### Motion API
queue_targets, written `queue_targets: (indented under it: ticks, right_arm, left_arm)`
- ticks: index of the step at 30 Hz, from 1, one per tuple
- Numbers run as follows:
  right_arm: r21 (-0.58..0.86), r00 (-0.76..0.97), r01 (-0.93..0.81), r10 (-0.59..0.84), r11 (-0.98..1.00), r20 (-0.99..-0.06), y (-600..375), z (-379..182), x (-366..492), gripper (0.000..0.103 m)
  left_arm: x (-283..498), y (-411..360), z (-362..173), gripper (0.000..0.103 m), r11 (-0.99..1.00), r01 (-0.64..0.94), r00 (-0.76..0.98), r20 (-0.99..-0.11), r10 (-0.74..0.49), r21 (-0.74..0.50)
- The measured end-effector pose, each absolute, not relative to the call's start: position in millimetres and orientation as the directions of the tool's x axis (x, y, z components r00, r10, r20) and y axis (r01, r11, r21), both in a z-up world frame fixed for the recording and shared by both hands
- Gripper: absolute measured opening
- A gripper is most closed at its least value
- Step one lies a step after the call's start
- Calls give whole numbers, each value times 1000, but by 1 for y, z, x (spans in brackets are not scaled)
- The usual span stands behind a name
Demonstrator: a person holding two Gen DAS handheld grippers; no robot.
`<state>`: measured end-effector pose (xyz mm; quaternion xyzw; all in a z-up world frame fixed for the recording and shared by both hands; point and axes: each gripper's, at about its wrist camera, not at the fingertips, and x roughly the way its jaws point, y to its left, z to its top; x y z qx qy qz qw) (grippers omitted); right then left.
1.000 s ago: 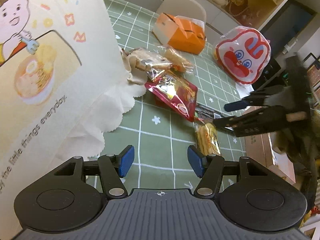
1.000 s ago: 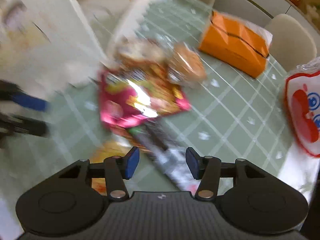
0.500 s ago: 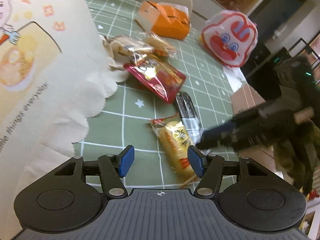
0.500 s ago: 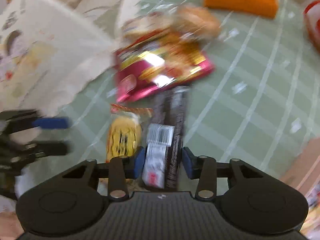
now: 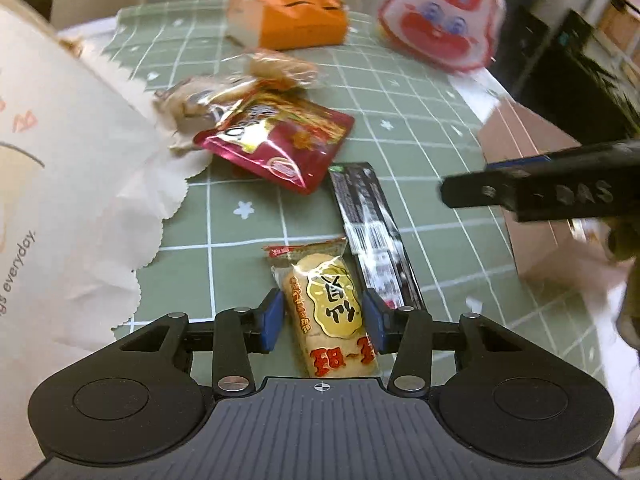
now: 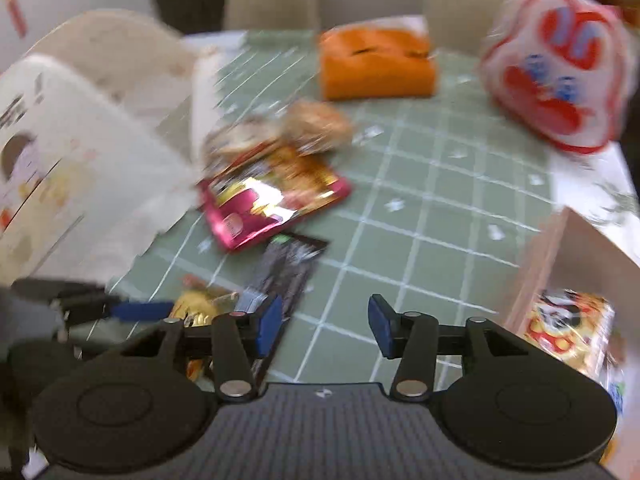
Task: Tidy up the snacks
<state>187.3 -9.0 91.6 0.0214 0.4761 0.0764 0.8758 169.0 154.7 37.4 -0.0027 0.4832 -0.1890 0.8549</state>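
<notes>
A yellow rice-cracker packet (image 5: 328, 304) lies on the green checked tablecloth (image 5: 248, 240) between the fingers of my left gripper (image 5: 323, 316), which is open around it with small gaps at both pads. A black snack bar (image 5: 372, 224) lies just right of it. A red foil packet (image 5: 280, 140) and clear-wrapped pastries (image 5: 280, 68) lie farther back. My right gripper (image 6: 323, 322) is open and empty above the cloth, with the black bar (image 6: 288, 272) at its left finger. It shows in the left wrist view (image 5: 540, 196) at the right.
A white paper bag (image 5: 68, 184) with a cartoon print stands at the left. An orange box (image 5: 292, 16) and a red-and-white rabbit bag (image 5: 440, 20) sit at the back. A pink cardboard box (image 6: 576, 288) holding snacks stands at the table's right edge.
My left gripper moved forward and down, so the yellow packet now lies between its fingers. My right gripper drew back off the black bar to the right and opened wider.
</notes>
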Motion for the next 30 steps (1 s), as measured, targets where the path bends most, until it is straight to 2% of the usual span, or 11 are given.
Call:
queue_targets:
  ticks: [1,5,11,15,22,30]
  right_arm:
    - [126,536,-88,154,988,-830,-11,90,185,55]
    - [212,481,-100,234,972,-845,10,68,185,56]
    - [109,506,-116,153,987,-849,46,41,192,56]
    - [92,528,-169,169,981,-832,48,44,167,45]
    - [144,465,-252,250,957,-850,20,47,81,45]
    - [98,429,-255,203,962,-880,-33,49,-39,45]
  left_arm:
    - [166,157,38,47,925,331,458,-825,-331,-188]
    - [145,179,39,44,918,336,446,-823,-352,-210]
    - [115,207,41,43,941,267,458,-831,-315,-209]
    - [98,214,42,43,954,191,474,-829,-296,-232]
    - [68,186,41,43,949,168,470,-824,-315,-267]
    - [25,117,37,45,934,279,452,-827,-334,-225]
